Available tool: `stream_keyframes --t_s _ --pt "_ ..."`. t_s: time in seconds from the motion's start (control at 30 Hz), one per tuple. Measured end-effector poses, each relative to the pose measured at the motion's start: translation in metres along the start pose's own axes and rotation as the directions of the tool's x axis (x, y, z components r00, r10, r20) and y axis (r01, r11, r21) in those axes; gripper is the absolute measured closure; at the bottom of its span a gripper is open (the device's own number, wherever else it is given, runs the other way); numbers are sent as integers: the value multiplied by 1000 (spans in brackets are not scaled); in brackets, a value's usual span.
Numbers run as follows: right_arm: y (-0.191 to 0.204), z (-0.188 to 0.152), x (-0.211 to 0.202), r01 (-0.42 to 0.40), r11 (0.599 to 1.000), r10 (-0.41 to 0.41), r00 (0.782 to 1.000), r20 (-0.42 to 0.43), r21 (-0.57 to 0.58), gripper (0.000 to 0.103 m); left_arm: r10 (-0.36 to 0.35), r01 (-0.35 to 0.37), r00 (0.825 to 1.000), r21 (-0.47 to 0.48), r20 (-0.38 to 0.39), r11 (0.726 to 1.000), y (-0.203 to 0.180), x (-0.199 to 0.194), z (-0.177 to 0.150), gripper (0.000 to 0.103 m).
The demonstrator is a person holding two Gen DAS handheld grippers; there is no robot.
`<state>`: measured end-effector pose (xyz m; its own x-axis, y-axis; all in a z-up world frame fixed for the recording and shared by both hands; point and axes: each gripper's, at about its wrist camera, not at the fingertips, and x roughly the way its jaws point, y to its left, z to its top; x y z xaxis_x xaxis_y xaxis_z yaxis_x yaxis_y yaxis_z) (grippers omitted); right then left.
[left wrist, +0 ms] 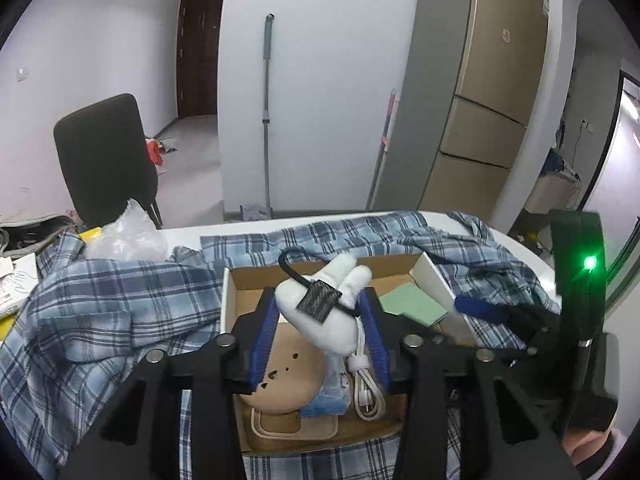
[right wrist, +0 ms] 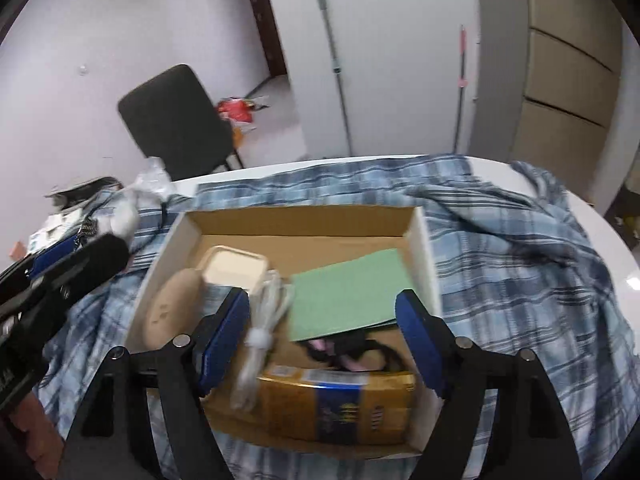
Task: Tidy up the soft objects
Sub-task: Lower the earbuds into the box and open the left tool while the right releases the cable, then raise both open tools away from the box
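Left gripper (left wrist: 322,316) clamps one white plush toy (left wrist: 320,308) above one cardboard box (right wrist: 424,240); right gripper (right wrist: 320,340) hovers spread, empty.

Dim, even indoor light; strong fisheye bending and dark corners in both views; the right wrist view has motion blur; a small green lamp (left wrist: 589,263) glares at right.
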<state>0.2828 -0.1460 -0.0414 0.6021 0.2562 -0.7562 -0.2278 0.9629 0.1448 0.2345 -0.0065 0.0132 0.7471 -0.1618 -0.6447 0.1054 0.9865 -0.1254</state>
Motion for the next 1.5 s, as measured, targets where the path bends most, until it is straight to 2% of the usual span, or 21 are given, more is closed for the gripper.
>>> stream_keyframes --t_s 0.03,0.1,0.4,0.57,0.67,0.83,0.9,0.93,1.07,1.13,1.2,1.27,1.37,1.43,1.5 --pt "-2 1 1 8 1000 -8 1000 -4 6 27 7 -7 1000 6 -4 1000 -1 3 -1 30" --pt "-8 2 3 13 1000 -13 1000 -8 17 27 31 -31 999 11 23 999 -2 2 -3 19" --pt "-9 6 -8 47 999 -47 998 33 11 27 28 -27 998 -11 63 1000 3 -9 1 19" --pt "-1 10 -39 79 997 -77 988 132 -7 27 7 -7 990 2 138 1000 -4 -33 5 19" --pt "3 11 -64 111 994 -103 973 205 -25 27 17 -26 976 38 217 999 -9 -56 6 19" --pt "7 0 -111 131 991 -110 932 346 -37 25 28 -43 938 35 347 998 -9 -102 -4 19" --pt "9 -8 -129 115 992 -85 914 397 -52 8 42 -58 909 25 414 998 -7 -123 -12 19" --pt "10 -12 -136 107 992 -71 905 419 -63 4 45 -64 894 27 446 998 -7 -133 -16 18" --pt "14 -34 -167 114 991 -59 843 535 -71 1 46 -96 847 66 530 993 -9 -165 -37 11" --pt "17 -48 -180 120 989 -49 803 594 -81 0 44 -89 830 54 556 995 -8 -175 -47 0" --pt "21 -61 -188 133 985 -36 773 634 -106 0 37 -66 809 28 587 997 -4 -185 -60 0" --pt "24 -76 -195 137 983 -25 751 660 -118 0 32 -45 780 4 625 999 1 -193 -73 0" --pt "22 -94 -198 101 987 12 728 686 -124 0 38 -56 777 9 628 998 3 -198 -86 0" --pt "21 -106 -199 108 986 11 706 708 -124 0 44 -61 773 6 633 998 4 -200 -95 0" --pt "17 -117 -197 107 987 13 694 720 -121 0 43 -68 773 15 633 998 4 -199 -105 0"
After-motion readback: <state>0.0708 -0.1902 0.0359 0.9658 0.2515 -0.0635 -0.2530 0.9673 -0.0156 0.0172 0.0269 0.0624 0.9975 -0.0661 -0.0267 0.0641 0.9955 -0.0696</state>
